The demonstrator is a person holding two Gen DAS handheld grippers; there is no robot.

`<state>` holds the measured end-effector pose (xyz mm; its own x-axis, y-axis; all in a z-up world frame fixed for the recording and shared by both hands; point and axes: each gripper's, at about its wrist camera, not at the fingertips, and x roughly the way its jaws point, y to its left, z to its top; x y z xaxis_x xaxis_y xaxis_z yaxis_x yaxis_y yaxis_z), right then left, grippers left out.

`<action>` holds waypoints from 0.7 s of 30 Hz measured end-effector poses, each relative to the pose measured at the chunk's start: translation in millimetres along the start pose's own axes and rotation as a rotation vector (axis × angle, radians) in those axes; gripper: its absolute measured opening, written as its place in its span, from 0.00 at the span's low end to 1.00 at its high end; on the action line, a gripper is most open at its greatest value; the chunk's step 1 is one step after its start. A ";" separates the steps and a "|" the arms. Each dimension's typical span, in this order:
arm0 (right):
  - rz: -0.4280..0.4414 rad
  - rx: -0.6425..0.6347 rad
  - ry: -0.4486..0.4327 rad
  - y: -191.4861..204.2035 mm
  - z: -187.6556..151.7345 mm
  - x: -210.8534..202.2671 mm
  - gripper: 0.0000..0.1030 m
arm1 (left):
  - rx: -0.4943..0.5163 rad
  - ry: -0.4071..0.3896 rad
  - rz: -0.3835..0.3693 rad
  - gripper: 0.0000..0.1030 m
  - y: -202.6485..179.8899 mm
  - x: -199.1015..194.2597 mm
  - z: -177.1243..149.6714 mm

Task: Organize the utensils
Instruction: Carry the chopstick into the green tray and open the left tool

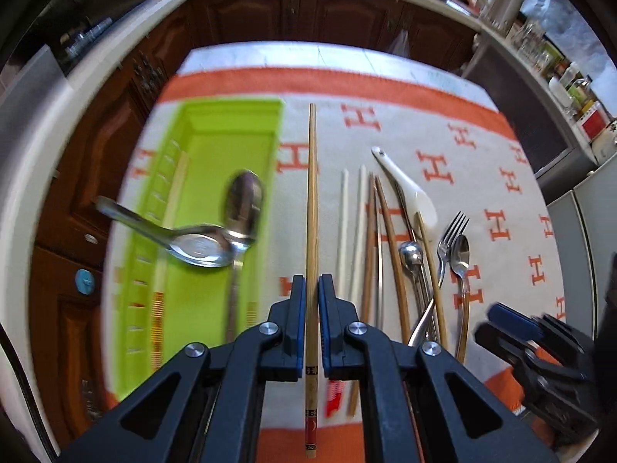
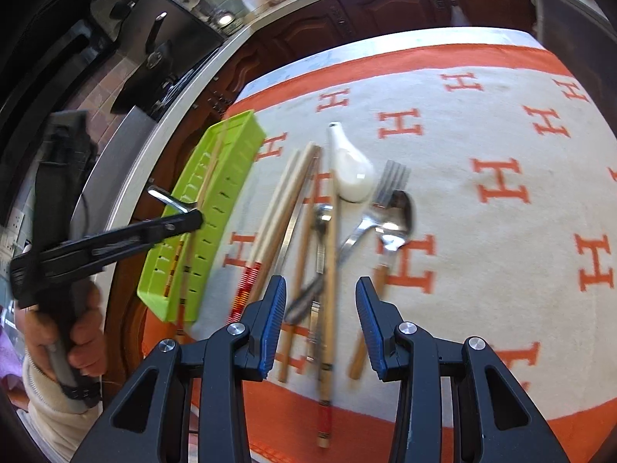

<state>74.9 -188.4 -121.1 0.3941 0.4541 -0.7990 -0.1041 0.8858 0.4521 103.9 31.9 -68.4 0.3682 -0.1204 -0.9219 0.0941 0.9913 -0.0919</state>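
Chopstick (image 1: 312,200) of pale bamboo, with a dark and red patterned band near its butt end, runs straight out between the blue pads of the left hand-held gripper (image 1: 312,289), whose fingers are pressed together on it, so it sits pinched and pointing away over the cloth. Just to its left lies a lime-green tray (image 1: 200,146) on the worktop, long and slotted along its walls, holding a metal soup spoon (image 1: 193,241) laid crosswise with its handle over the left wall, a long-handled metal spoon (image 1: 241,212) lying lengthwise, and another bamboo chopstick (image 1: 175,193) against the left wall. To the right of the held chopstick, loose utensils lie in a rough row on the white cloth with orange H letters (image 2: 501,185): two white chopsticks (image 1: 353,223), brown chopsticks (image 1: 389,239), a white ceramic spoon (image 2: 351,169), a fork (image 2: 374,208) and a small spoon with a wooden handle (image 2: 393,227), the last two touching at their heads. The right hand-held gripper (image 2: 322,301) hangs above the near ends of these utensils with its fingers spread apart and nothing between them. From the right wrist view, the left hand-held gripper reaches over the tray, gripped by a hand (image 2: 81,332) at the lower left. Kitchen cabinets of dark wood (image 1: 293,11) stand beyond the worktop.
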 end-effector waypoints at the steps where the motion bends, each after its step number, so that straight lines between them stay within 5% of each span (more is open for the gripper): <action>1: 0.006 -0.013 0.007 8.8 3.7 3.7 0.37 | -0.001 -0.017 0.003 0.04 7.9 -12.5 0.1; 8: 0.037 -0.025 0.058 53.8 30.1 32.5 0.35 | -0.024 -0.080 0.084 0.04 68.9 -44.0 19.4; 21: -0.012 0.100 0.181 74.9 78.5 104.1 0.28 | -0.007 0.044 0.072 0.04 95.3 40.5 15.1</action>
<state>179.8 -82.2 -139.3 0.2238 0.4610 -0.8587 -0.0060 0.8817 0.4717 141.7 120.8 -108.7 0.3328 -0.0461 -0.9419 0.0621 0.9977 -0.0269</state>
